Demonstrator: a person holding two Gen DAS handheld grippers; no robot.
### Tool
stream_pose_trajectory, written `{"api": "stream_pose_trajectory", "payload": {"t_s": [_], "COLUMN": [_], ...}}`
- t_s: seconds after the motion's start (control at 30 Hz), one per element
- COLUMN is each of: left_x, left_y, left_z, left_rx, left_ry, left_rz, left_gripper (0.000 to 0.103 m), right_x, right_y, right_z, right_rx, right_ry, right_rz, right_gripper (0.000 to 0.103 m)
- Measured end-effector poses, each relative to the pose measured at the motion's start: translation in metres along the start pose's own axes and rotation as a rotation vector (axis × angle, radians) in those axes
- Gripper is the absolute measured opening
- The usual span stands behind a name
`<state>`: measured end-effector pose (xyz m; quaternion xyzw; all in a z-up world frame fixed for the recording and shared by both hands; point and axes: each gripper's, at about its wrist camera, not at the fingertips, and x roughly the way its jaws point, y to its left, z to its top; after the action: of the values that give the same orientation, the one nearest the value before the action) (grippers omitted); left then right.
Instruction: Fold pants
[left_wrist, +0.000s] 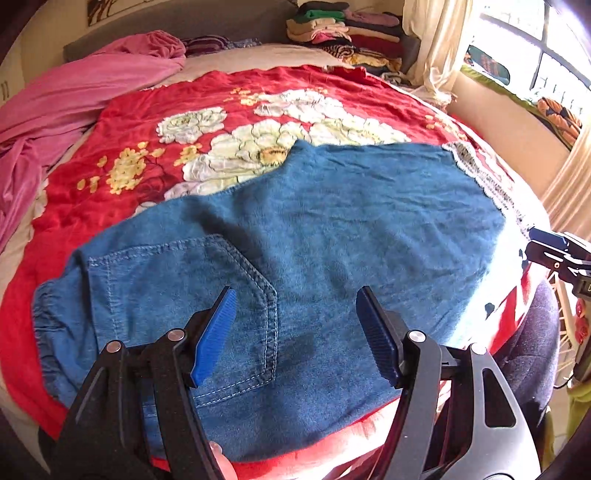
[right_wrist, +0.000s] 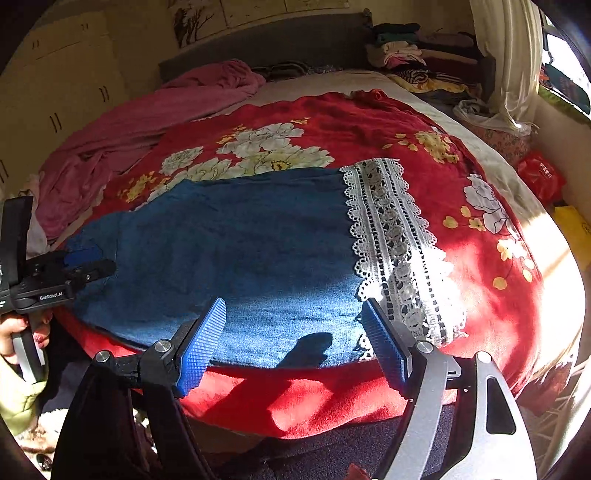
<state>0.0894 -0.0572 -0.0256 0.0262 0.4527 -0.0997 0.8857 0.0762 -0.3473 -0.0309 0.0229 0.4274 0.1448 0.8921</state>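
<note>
Denim pants (left_wrist: 295, 240) lie flat, folded lengthwise, across the red floral blanket (left_wrist: 147, 96), lace cuff (right_wrist: 395, 240) at 3 o'clock. Left gripper (left_wrist: 295, 332) and right gripper (right_wrist: 291, 343) both hover with jaws apart, holding nothing. Risk: a pinch on the top layer only would drag the leg stack askew, or the blanket gets caught too.

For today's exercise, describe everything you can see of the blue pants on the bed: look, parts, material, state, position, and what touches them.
The blue pants look like soft denim. They lie flat, apparently folded leg over leg, on the red floral blanket. A stitched back pocket shows at the waist end; a white lace hem trims the other. Sunlight crosses the lace. Only the blanket visibly touches them; both tongs stand open above them.
</note>
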Motion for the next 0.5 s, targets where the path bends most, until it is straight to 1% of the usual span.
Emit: {"api": "stream_pose_trajectory", "payload": {"t_s": [0.07, 0.17, 0.2, 0.27, 0.33, 0.4, 0.5], "left_x": [0.017, 0.024, 0.024, 0.02, 0.009, -0.008, -0.027], "left_y": [0.003, 0.01, 0.01, 0.009, 0.009, 0.003, -0.012], "left_z": [-0.007, -0.014, -0.014, -0.011, -0.007, 0.0, 0.016], "left_rx": [0.004, 0.003, 0.004, -0.005, -0.019, -0.014, 0.035], "left_ry": [0.03, 0.015, 0.015, 0.018, 0.01, -0.03, -0.082], "left_rz": [0.021, 0.004, 0.004, 0.003, -0.025, -0.055, -0.065], "left_gripper": [0.06, 0.061, 0.061, 0.061, 0.065, 0.069, 0.077], "right_x": [0.013, 0.017, 0.016, 0.004, -0.018, -0.038, -0.051], "right_y": [-0.007, -0.009, -0.008, -0.01, -0.014, -0.022, -0.039], "right_z": [-0.005, -0.007, -0.007, -0.006, -0.004, -0.003, -0.001], "right_rx": [0.025, 0.033, 0.033, 0.048, 0.066, 0.087, 0.132], "right_ry": [0.045, 0.039, 0.036, -0.006, -0.082, -0.137, -0.157], "right_rz": [-0.001, 0.008, 0.014, 0.046, 0.072, 0.06, 0.027], "right_gripper": [0.075, 0.075, 0.077, 0.077, 0.077, 0.078, 0.082]}}
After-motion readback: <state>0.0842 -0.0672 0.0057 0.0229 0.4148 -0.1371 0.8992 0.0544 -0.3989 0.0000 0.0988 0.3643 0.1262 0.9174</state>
